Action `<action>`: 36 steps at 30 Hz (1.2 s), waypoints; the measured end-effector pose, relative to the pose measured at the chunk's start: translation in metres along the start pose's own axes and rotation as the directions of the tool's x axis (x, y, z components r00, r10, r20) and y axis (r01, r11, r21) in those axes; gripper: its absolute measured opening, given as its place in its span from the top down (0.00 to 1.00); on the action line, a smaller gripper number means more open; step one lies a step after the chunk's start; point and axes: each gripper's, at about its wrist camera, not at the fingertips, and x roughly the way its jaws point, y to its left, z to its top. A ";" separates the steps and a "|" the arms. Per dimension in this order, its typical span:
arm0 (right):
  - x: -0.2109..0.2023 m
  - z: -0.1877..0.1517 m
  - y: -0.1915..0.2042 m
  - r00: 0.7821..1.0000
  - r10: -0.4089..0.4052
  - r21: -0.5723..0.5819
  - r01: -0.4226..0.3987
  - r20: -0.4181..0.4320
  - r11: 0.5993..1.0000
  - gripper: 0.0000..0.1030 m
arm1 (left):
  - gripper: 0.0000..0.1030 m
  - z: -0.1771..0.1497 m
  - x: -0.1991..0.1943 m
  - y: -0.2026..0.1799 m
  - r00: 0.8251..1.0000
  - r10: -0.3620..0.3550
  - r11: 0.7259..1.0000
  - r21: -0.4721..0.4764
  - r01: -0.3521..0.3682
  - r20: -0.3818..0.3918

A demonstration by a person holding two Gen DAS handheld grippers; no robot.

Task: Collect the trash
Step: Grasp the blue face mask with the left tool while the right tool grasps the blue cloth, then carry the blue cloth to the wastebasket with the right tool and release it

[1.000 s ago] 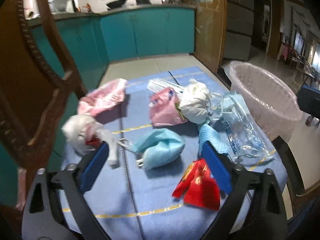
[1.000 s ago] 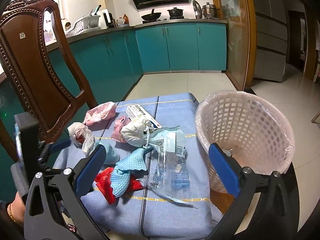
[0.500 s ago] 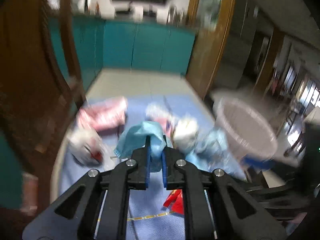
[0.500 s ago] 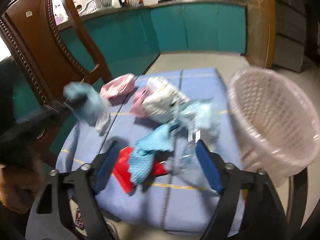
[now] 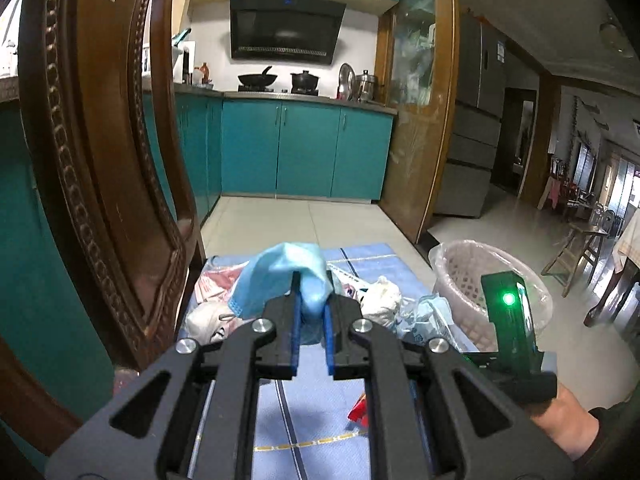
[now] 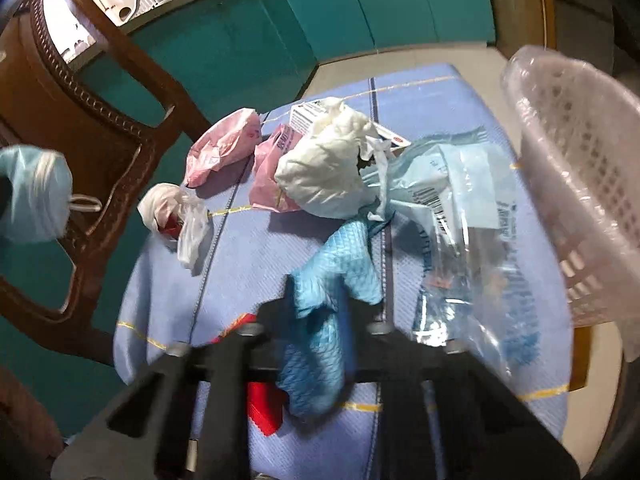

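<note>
My left gripper point(image 5: 311, 300) pinches the mask point(image 5: 288, 276) and my right gripper point(image 6: 316, 312), jaws just closing, clamps the cloth point(image 6: 324, 300); either limp piece could slip short of the basket point(image 6: 576, 184).

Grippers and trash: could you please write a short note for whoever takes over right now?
Left gripper: shut on the blue mask, lifted off the table.
Right gripper: its fingers have just closed on the blue cloth, which lies over the red wrapper.
Basket: at the table's right edge; none of this trash is visibly in it.
Left: bin both, then the pink bags, white wads, box and clear bag.
</note>
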 end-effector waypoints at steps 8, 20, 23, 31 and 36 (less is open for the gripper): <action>-0.057 -0.001 0.021 0.985 0.079 -0.057 -0.071 0.151 0.996 0.96 | 0.90 0.002 -0.003 0.005 1.000 0.016 1.000 -0.017 -0.016 0.001; -0.135 0.002 0.020 0.916 0.215 -0.135 -0.178 0.339 0.975 0.96 | 0.90 -0.004 0.010 0.014 0.994 0.052 0.998 -0.038 -0.056 -0.094; -0.142 0.002 0.020 0.905 0.234 -0.147 -0.193 0.357 0.970 0.96 | 0.90 -0.005 0.012 0.011 0.993 0.047 0.998 -0.039 -0.051 -0.105; -0.131 0.000 0.027 0.919 0.235 -0.167 -0.190 0.318 0.967 0.96 | 0.90 -0.008 0.017 0.000 0.992 0.014 1.000 -0.024 -0.017 -0.122; -0.131 -0.002 0.034 0.921 0.229 -0.189 -0.175 0.315 0.966 0.96 | 0.90 -0.008 0.018 0.001 0.992 0.012 1.000 -0.025 -0.015 -0.129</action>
